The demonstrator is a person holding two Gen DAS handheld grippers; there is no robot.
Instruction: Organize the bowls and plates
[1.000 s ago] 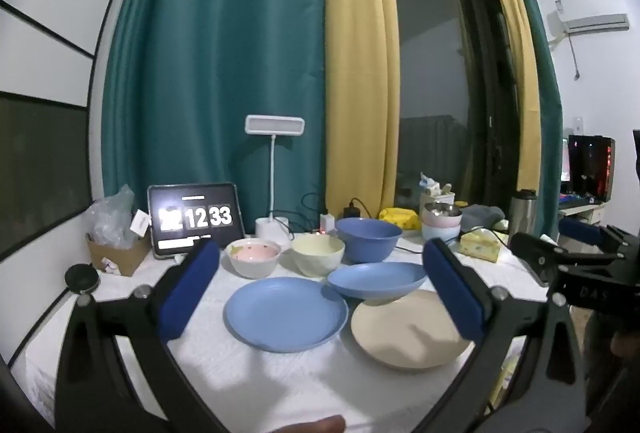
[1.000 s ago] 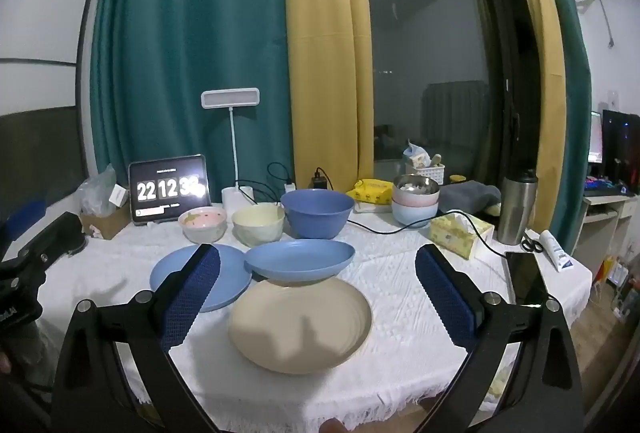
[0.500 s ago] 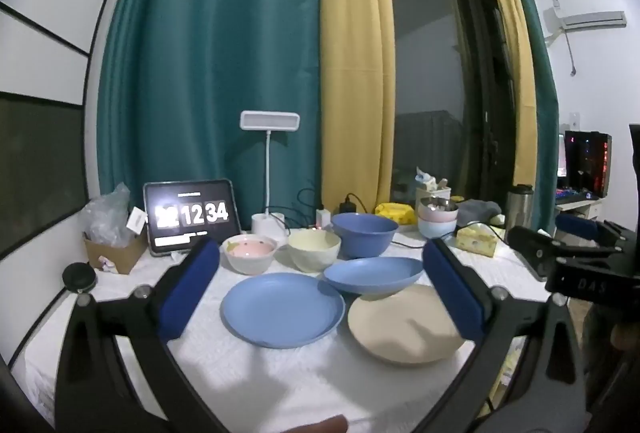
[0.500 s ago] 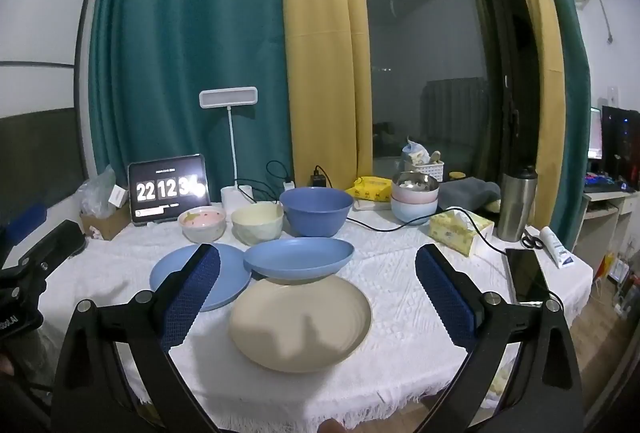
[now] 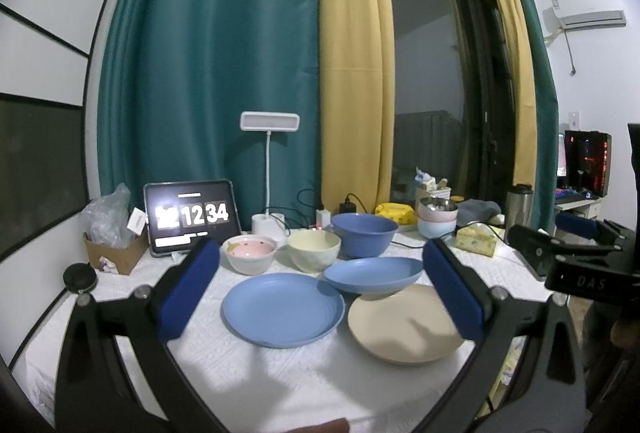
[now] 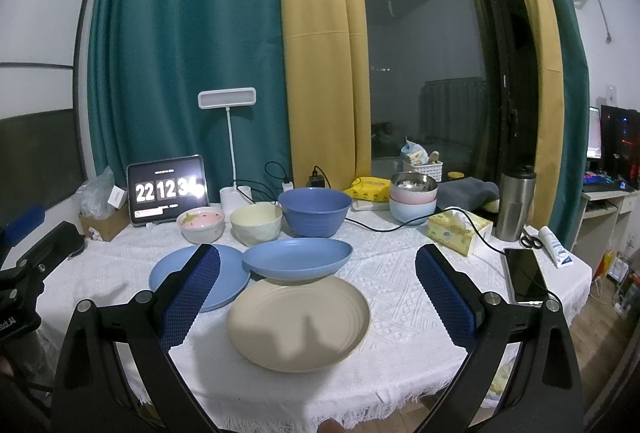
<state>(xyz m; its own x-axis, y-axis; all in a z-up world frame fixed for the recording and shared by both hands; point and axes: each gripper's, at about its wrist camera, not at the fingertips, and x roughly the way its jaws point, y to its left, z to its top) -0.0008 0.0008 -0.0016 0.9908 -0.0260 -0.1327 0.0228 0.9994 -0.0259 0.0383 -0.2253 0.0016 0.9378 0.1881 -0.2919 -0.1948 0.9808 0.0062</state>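
Since nothing is picked up yet, both grippers just hang over the near edge of the table (image 6: 400, 273) with their jaws spread wide and empty: the left gripper (image 5: 320, 289) faces the flat blue plate (image 5: 283, 307), the right gripper (image 6: 316, 293) faces the beige plate (image 6: 299, 325).

The plates look like matte plastic or wheat-straw stuff to me, so probably light, stiff and not very breakable, but thin and a bit slick. I'd pinch them at the rim, on the near edge, since they lie flat on the white cloth and nothing else sticks up. The shallow blue dish (image 6: 297, 259) sits just behind the beige plate, with its near edge overlapping that plate's far rim, so its raised lip is the easiest grab.

Farther back is a row of three bowls: a pink-lined bowl (image 6: 201, 224) on the left that looks ceramic, so heavier and chippable, a cream bowl (image 6: 256, 224) in the middle, and a deep blue bowl (image 6: 315, 211) on the right. I can't see anything inside the first two; the blue one's inside is hidden. Far right, a steel bowl (image 6: 413, 183) sits nested on top of a pink and a pale blue one; something pale is in it, can't tell what.
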